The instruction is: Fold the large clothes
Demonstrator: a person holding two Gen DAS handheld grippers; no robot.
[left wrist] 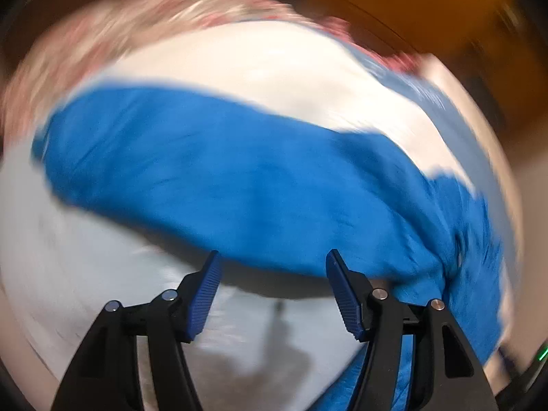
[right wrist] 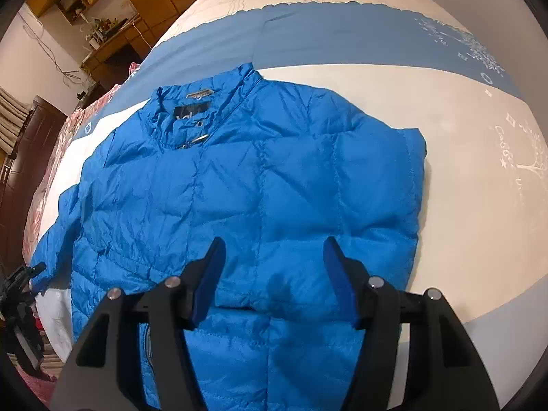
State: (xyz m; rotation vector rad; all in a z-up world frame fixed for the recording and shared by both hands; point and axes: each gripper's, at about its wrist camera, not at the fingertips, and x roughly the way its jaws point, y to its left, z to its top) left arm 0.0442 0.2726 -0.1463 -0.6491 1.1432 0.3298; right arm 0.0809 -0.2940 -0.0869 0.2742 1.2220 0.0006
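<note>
1. At the far left of the right wrist view, a black tripod-like stand (right wrist: 20,294) rises beside the bed, close to the jacket's cuff.
2. Behind it, at the upper left, stand wooden shelves (right wrist: 92,10) crowded with small items, with loose cables hanging on the wall below.
3. A pink patterned cloth (right wrist: 73,120) runs along the bed's left edge.
4. The blue puffer jacket (right wrist: 246,185) lies flat on the bedsheet (right wrist: 462,178), front up, collar pointing away from the camera, one sleeve stretched out to the left, the right side folded in to a straight edge.
5. The sheet is white with a broad grey-blue band (right wrist: 342,30) beyond the collar and pale printed motifs at the right.
6. The right gripper (right wrist: 272,253) hangs over the jacket's lower front, jaws spread and pinching nothing; nothing stands between it and the fabric.
7. The left wrist view is heavily blurred: a blue sleeve (left wrist: 212,171) crosses the white sheet, bunched at the right.
8. The left gripper (left wrist: 272,263) has its jaws spread, nothing between them, with the sleeve's edge just beyond the tips.
</note>
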